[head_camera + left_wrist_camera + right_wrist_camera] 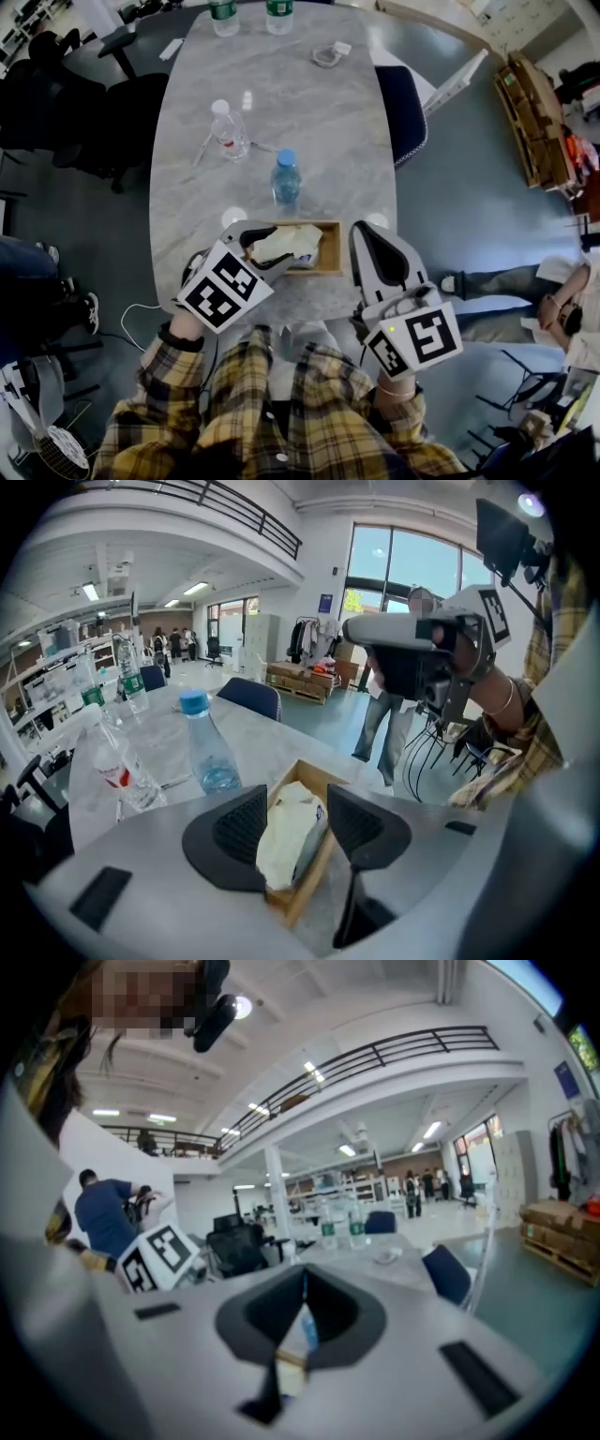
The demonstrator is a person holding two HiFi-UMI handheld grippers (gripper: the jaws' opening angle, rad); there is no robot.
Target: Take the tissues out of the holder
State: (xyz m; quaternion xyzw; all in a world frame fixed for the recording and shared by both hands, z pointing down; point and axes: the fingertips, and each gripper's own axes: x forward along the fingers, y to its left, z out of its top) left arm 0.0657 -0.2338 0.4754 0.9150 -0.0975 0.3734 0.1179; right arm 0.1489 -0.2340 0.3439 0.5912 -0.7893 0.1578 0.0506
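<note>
Pointing left gripper (298, 799) down, jaws gaping astride the tissues (281, 841) in the holder (312, 769); holding right gripper (303, 1283) nearly level off its right, jaws closed, empty.

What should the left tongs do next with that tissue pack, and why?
Probably close the left tongs gently on the tissue pack. They stand open with one jaw on each side of it, not yet pressing, and the pack lies in the wooden holder. A grip has to come before any lift.
</note>
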